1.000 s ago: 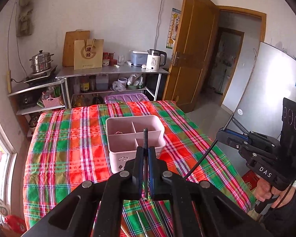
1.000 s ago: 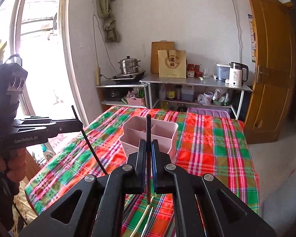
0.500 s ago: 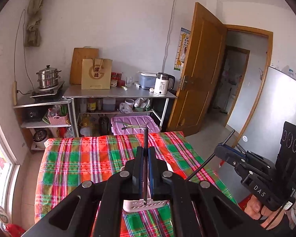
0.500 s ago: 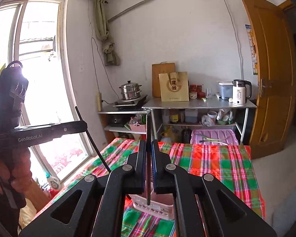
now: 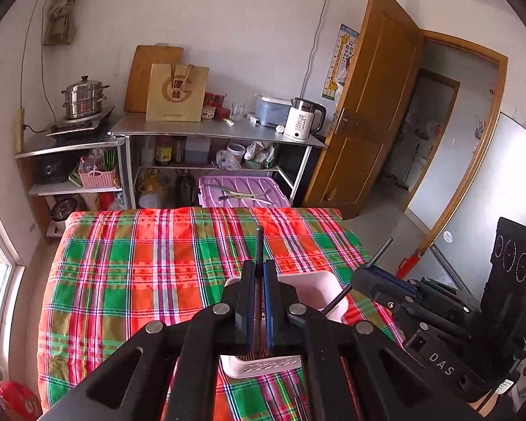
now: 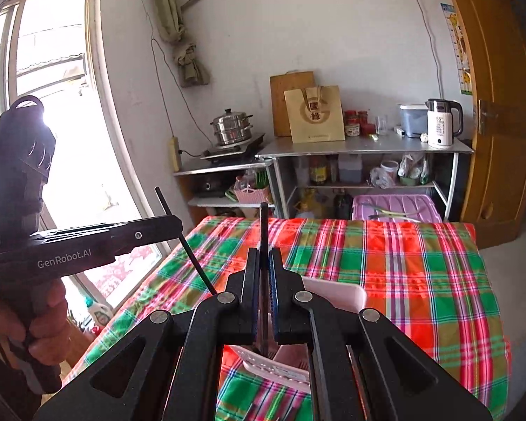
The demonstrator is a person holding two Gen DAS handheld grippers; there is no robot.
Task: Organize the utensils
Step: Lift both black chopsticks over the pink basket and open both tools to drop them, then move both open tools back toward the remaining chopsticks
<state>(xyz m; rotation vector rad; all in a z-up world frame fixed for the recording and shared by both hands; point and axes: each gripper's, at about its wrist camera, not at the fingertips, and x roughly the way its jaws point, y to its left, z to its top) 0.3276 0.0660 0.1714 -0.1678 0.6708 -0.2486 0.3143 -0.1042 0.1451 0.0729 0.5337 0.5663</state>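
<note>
Each of my grippers pinches one thin black chopstick. My left gripper (image 5: 258, 301) has its jaws closed on a left chopstick (image 5: 259, 245) that stands upright, its tip pointing to 12 o'clock over the plaid tablecloth (image 5: 150, 263). My right gripper (image 6: 263, 294) is clamped the same way on a right chopstick (image 6: 263, 224), also upright between the blue-lined pads.

The pink utensil caddy (image 5: 315, 287) sits on the cloth right below both grippers, mostly hidden behind the jaws; only its rim and slotted base show. In the right wrist view my left gripper comes in from 9 o'clock, held level in my hand, its chopstick slanting down toward the caddy's near corner. In the left wrist view my right gripper sits at 4 o'clock, its chopstick angled over the caddy's right rim.

More utensils lie on the cloth at 6 o'clock, too hidden to name. Beyond the table, at 12 o'clock, stand a steel shelf (image 5: 214, 129), a white kettle (image 5: 303, 119), a steamer pot (image 5: 84, 96) and a purple bin (image 5: 242, 193). A wooden door (image 5: 371, 105) stands open at 2 o'clock.
</note>
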